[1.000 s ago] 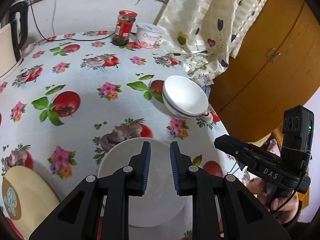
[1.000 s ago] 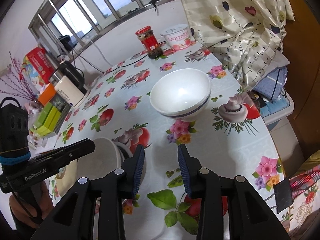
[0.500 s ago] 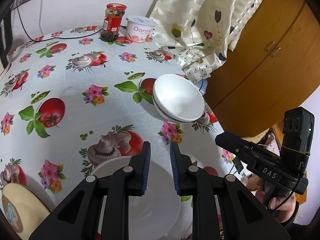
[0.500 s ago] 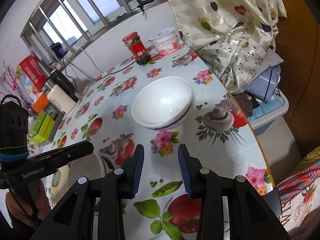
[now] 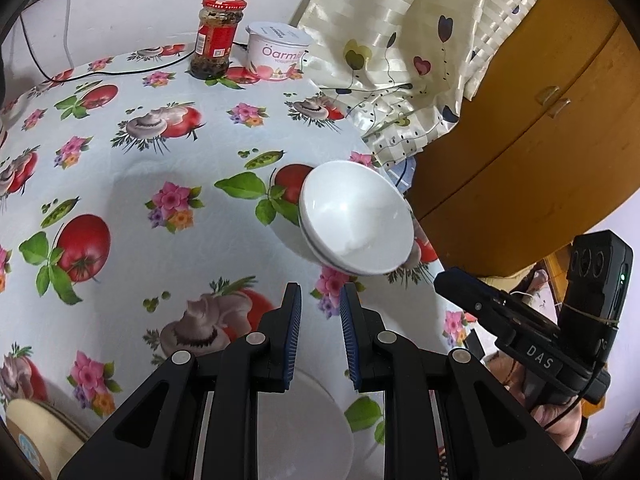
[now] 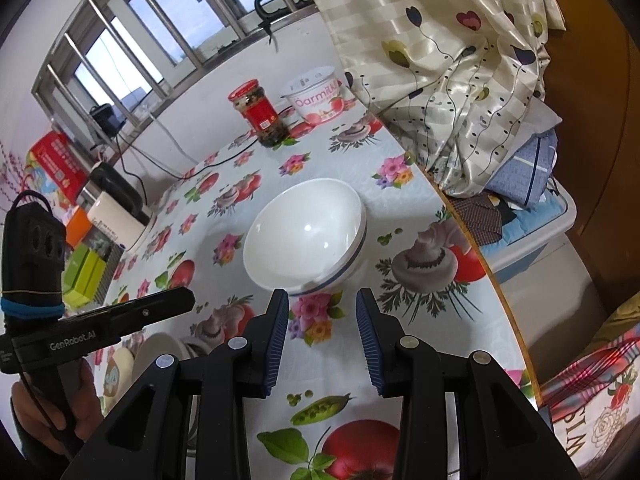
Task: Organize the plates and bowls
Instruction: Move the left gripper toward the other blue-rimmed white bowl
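Observation:
A white bowl with a blue band (image 6: 306, 236) stands near the table's right edge; it also shows in the left wrist view (image 5: 356, 222). My right gripper (image 6: 322, 306) is open and empty, just short of the bowl's near rim. My left gripper (image 5: 319, 300) is open with a narrow gap and empty, hovering above a white plate (image 5: 304, 428) and short of the bowl. A cream plate with a blue mark (image 5: 34, 438) lies at the left of the white plate. Both plates show in the right wrist view, the white plate (image 6: 154, 354) beside the cream plate (image 6: 118, 372).
A red-lidded jar (image 5: 216, 38) and a yogurt tub (image 5: 276, 54) stand at the table's far edge. A curtain (image 5: 400, 40) and a wooden cabinet (image 5: 540, 92) are to the right. Boxes (image 6: 86, 268), a black device and cables sit at the far left.
Both grippers have moved forward toward the bowl, which now looks larger and closer. The white plate has slipped lower under the left gripper. Finger gaps are unchanged.

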`<state>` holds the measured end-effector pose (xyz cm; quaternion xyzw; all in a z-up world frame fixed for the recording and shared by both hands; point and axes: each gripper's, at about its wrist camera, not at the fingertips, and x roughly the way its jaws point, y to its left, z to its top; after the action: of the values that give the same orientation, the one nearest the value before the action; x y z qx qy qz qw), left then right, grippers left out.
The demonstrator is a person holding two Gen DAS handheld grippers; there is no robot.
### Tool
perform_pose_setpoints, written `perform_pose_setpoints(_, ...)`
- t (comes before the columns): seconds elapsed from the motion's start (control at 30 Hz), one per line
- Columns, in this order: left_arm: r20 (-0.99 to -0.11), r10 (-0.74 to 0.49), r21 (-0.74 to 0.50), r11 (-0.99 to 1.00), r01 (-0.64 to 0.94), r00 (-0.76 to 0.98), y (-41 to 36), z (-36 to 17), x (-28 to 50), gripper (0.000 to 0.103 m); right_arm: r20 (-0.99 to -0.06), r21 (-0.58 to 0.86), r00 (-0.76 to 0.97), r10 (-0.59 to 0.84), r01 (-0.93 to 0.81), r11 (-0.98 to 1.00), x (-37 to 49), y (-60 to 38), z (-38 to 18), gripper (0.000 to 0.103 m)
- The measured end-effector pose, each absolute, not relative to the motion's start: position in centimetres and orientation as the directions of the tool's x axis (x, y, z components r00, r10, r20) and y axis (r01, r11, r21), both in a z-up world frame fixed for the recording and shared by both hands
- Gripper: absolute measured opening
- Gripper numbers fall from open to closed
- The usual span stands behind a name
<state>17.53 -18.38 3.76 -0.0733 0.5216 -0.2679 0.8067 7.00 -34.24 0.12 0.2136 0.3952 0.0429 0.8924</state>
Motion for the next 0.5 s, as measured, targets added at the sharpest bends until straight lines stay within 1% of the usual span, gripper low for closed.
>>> perform_pose_setpoints(0.5, -0.805, -0.529, -0.451, 0.839, 0.303, 0.268, -19.2, 3.0, 21.0, 0.021, -0.686, 0.455, 0.676, 0.269, 0.111, 0.884, 9.1, -35.0, -0.8, 0.034)
